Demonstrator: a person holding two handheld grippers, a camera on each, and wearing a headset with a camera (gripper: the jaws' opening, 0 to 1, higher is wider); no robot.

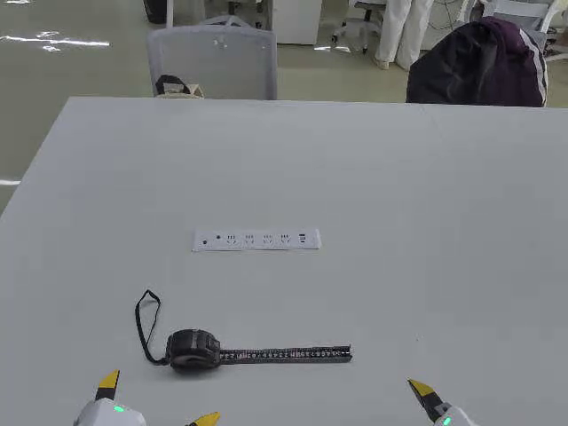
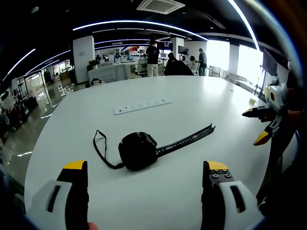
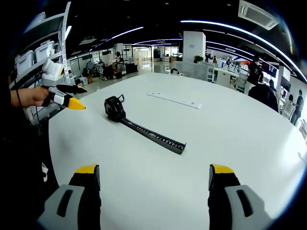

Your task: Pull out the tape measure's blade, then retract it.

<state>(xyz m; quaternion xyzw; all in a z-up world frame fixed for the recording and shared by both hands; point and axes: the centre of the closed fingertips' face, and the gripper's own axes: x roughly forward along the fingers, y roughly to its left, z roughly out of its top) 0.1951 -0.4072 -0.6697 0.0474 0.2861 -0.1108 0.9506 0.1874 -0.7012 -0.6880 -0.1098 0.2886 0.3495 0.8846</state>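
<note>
- While the left gripper [image 1: 157, 400] and right gripper [image 3: 154, 168] sit spread wide and empty, the tape measure [image 1: 193, 349] lies loose.
- Its blade [image 1: 284, 355] may snap back fast and make it skid.

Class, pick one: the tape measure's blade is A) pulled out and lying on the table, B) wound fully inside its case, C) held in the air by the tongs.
A: the blade stretches out of the case flat along the table, with nothing gripping it.
</note>
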